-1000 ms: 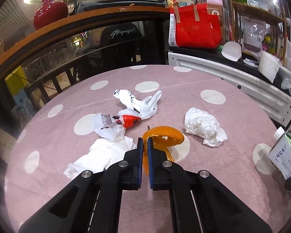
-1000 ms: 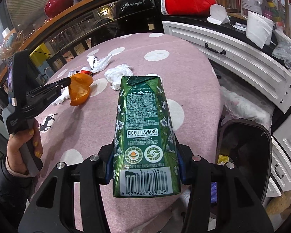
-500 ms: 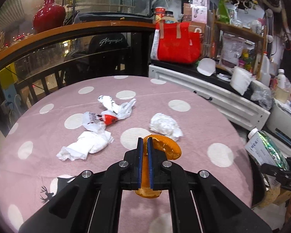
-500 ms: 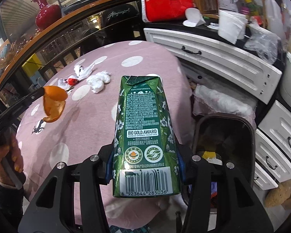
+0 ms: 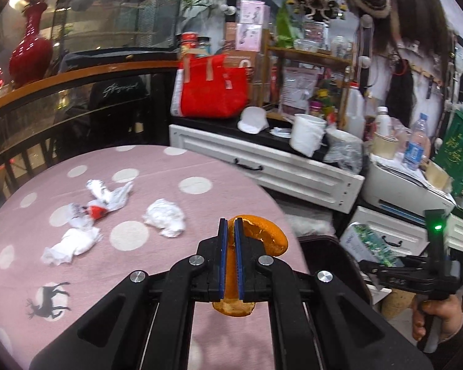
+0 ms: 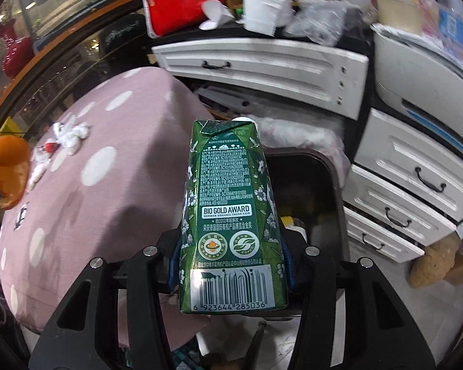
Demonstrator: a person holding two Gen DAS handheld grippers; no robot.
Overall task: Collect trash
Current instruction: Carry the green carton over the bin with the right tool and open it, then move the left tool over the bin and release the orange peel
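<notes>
My left gripper [image 5: 230, 231] is shut on an orange peel [image 5: 264, 237] and holds it above the right edge of the pink polka-dot table [image 5: 157, 185]. My right gripper [image 6: 231, 265] is shut on a green drink carton [image 6: 228, 203], held over the dark trash bin [image 6: 308, 178] beside the table. The carton [image 5: 370, 242] also shows at the right of the left wrist view, and the peel [image 6: 9, 166] at the left of the right wrist view. White crumpled tissues [image 5: 166, 217] and a wrapper with red [image 5: 95, 211] lie on the table.
White drawer cabinets [image 6: 410, 185] stand close behind and right of the bin. A long white cabinet [image 5: 262, 166] with a red bag [image 5: 213, 89], cups and bottles runs behind the table. A wooden railing [image 5: 77, 74] with a red vase [image 5: 31, 49] curves at the left.
Both grippers have swung right, off the table toward the bin. The peel has been lifted clear of the table. The carton now hangs over the bin opening.
</notes>
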